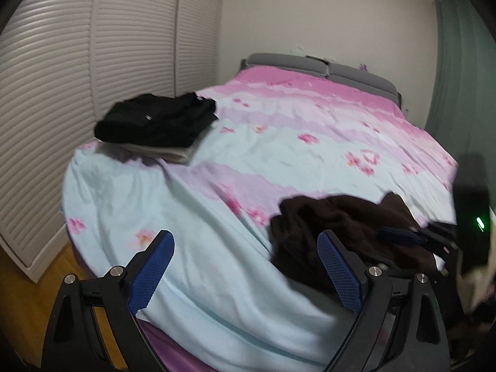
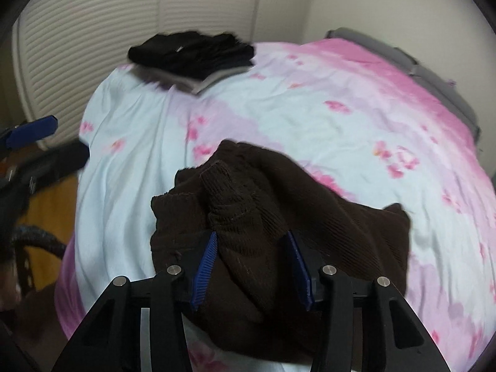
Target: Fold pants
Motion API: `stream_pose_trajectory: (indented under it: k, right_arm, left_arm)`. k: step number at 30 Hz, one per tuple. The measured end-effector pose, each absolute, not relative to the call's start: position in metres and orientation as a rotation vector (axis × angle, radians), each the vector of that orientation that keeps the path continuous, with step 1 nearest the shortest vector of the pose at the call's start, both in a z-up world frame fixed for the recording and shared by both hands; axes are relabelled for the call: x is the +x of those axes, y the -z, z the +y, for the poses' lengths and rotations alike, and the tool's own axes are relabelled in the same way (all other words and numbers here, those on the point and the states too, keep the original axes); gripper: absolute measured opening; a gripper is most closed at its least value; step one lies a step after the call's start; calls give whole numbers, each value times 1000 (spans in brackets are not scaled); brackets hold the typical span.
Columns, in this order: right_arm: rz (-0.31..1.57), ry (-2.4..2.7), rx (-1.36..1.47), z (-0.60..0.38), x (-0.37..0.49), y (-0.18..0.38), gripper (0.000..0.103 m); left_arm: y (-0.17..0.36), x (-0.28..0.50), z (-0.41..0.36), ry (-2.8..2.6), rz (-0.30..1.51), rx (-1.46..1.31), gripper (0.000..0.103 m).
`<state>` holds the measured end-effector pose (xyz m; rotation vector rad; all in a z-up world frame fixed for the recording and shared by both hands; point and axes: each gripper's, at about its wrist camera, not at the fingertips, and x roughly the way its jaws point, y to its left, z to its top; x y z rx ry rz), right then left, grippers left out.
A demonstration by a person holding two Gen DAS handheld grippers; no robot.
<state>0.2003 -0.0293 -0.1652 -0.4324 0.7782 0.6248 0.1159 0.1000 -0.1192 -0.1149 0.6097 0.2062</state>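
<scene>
The left gripper (image 1: 245, 266) stood wide open with nothing between its blue pads (image 1: 153, 266), hanging above the near edge of the bed (image 1: 217, 294). Ahead of it and to its left lay a stack of folded clothes (image 1: 158, 124), black on top with a pale layer under it, near the louvered closet doors (image 1: 55, 86). Just to its right, touching its right-hand finger, sat the crumpled brown pants (image 1: 341, 226). The right gripper (image 2: 251, 266) was partly closed around a bunched fold of the brown pants (image 2: 248, 217), both pads pressed into the cloth; the rest of the garment spread ahead and to its right over the pink floral cover.
</scene>
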Motion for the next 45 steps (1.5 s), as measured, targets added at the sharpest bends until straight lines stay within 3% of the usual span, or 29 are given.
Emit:
stream_pose_trajectory:
  k: [2, 3, 6, 16, 22, 26, 29, 32, 35, 37, 39, 45]
  right_arm:
    - [785, -654, -448, -26, 204, 170, 42]
    - [791, -686, -451, -24, 207, 172, 25]
    - [826, -732, -453, -19, 212, 179, 16]
    - [722, -869, -292, -49, 185, 129, 11]
    - [822, -881, -365, -37, 174, 175, 12]
    - [767, -842, -384, -29, 163, 195, 22]
    - [672, -824, -416, -26, 145, 189, 63]
    - [531, -764, -498, -25, 120, 183, 84]
    - [467, -690, -608, -17, 111, 189, 88]
    - [468, -649, -666, -9, 116, 199, 86]
    - [476, -621, -706, -2, 119, 207, 61]
    - [470, -578, -561, -14, 133, 188, 27]
  left_arm:
    - [126, 118, 94, -192, 630, -103, 95]
    - [130, 119, 92, -188, 641, -98, 95]
    - [136, 122, 92, -189, 661, -105, 95]
    - [131, 116, 116, -244, 642, -139, 95]
    - [132, 112, 118, -248, 651, -128, 95]
    - [132, 112, 118, -248, 650, -119, 95]
    - [129, 111, 123, -261, 639, -120, 95]
    - [124, 108, 129, -275, 628, -119, 95]
    - [122, 107, 133, -285, 619, -116, 95]
    - [122, 107, 136, -292, 620, -114, 95]
    - [121, 107, 138, -297, 622, -117, 95]
    - [114, 106, 142, -306, 603, -114, 95]
